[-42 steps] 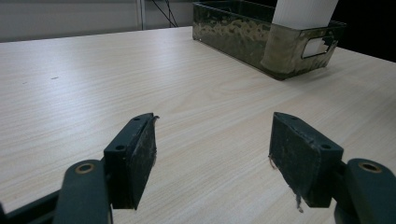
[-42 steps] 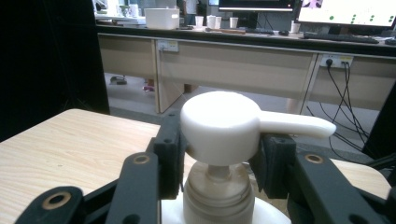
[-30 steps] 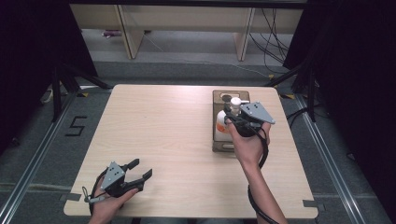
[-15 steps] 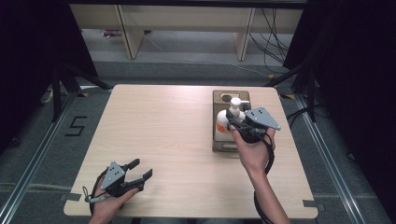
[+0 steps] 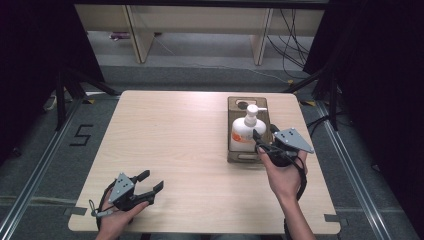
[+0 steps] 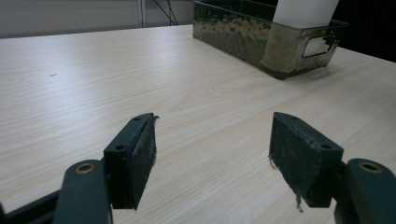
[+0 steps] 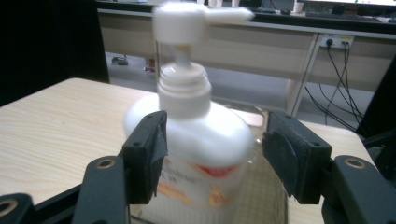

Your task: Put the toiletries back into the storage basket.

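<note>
Standing in the tray [image 5: 235, 156], the smooth, top-heavy pump bottle [image 5: 248, 128] is straddled, ungripped, by the wide-open right gripper [image 5: 264, 136]; its rigid shoulder should be clamped.

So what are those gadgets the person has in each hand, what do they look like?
Two hand-held tools. Each, the left gripper and the right gripper, is black with two flat, dark-padded jaws and a grey three-cornered plate on top. A black cable loops from the right one. The forearms are bare, with no sleeves in sight.

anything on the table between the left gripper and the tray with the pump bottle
Nothing: in the high view only bare wooden table lies between the left gripper and the tray holding the pump bottle.
</note>
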